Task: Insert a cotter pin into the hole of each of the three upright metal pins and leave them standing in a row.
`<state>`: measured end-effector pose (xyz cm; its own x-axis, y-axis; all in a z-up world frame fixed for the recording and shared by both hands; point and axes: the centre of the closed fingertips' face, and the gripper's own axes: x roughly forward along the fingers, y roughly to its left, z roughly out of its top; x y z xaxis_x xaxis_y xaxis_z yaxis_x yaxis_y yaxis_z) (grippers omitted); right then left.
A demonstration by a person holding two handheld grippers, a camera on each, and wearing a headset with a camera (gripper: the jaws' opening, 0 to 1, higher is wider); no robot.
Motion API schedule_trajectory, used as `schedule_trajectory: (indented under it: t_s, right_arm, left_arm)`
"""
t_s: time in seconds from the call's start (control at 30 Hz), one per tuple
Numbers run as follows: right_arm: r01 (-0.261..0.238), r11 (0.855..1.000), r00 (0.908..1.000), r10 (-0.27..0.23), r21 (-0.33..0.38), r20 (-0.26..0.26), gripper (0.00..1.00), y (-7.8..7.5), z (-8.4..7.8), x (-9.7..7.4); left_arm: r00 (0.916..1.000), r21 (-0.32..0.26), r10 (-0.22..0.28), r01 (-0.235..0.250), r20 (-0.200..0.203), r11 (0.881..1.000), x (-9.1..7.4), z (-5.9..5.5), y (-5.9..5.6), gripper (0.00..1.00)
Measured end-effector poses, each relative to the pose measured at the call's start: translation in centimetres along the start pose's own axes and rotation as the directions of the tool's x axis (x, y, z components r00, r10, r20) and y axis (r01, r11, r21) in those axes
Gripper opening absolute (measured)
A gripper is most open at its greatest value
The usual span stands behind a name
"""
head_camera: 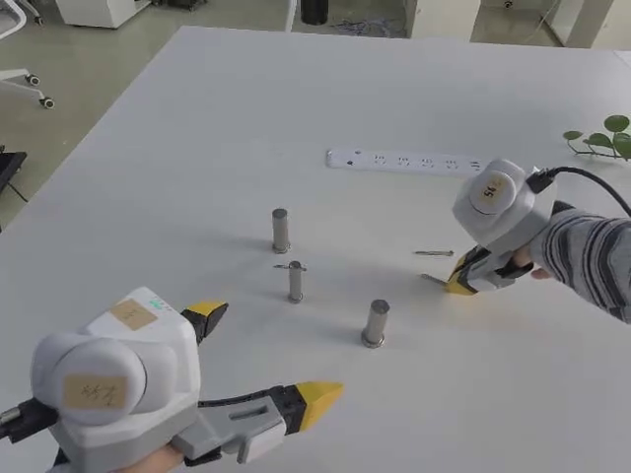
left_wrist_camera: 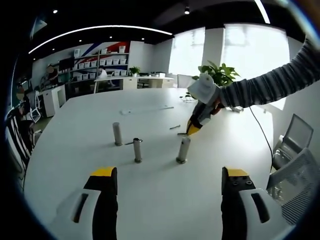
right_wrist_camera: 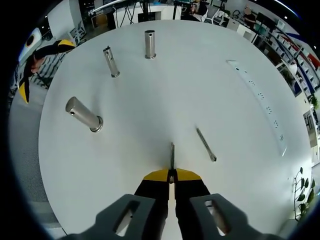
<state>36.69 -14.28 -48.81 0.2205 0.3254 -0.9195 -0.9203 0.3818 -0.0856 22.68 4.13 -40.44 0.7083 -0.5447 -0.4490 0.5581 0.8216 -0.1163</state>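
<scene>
Three upright metal pins stand in a loose row on the white table: the far pin point(head_camera: 281, 230), the middle pin point(head_camera: 295, 281) with a cotter pin through its top, and the near pin point(head_camera: 375, 322). My right gripper point(head_camera: 459, 286) is low on the table to their right, shut on a cotter pin point(right_wrist_camera: 172, 154) that sticks out past its tips point(right_wrist_camera: 171, 175). A second cotter pin point(right_wrist_camera: 205, 144) lies loose just beside it point(head_camera: 434, 253). My left gripper point(head_camera: 266, 355) hovers open at the near left, nothing between its jaws, facing the pins point(left_wrist_camera: 137, 150).
A white power strip point(head_camera: 404, 161) lies across the table behind the pins. A green plant point(head_camera: 601, 138) stands at the right edge. The table's left edge point(head_camera: 89, 128) drops to the floor, with chair bases beyond.
</scene>
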Motion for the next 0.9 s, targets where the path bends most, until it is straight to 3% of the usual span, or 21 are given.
schedule_trajectory:
  t_s: [0.3, 0.67, 0.9]
  right_arm:
    - [0.042, 0.999, 0.9978, -0.041, -0.003, 0.052, 0.0, 0.3, 0.2, -0.6]
    - [0.101, 0.99, 0.976, -0.079, -0.101, 0.203, 0.0, 2.9, 2.7, -3.5]
    - [0.162, 0.954, 0.9564, -0.089, -0.253, 0.278, 0.0, 5.2, 5.0, -5.7]
  left_arm:
    - [0.9995, 0.011, -0.03, 0.03, 0.013, 0.999, 0.2, 1.0, -0.1, 0.73]
    - [0.9957, 0.069, -0.092, 0.091, 0.009, 0.993, 0.9, 2.6, -1.1, 0.53]
    - [0.9909, 0.085, -0.133, 0.134, -0.019, 0.987, 1.9, 3.6, -2.3, 0.44]
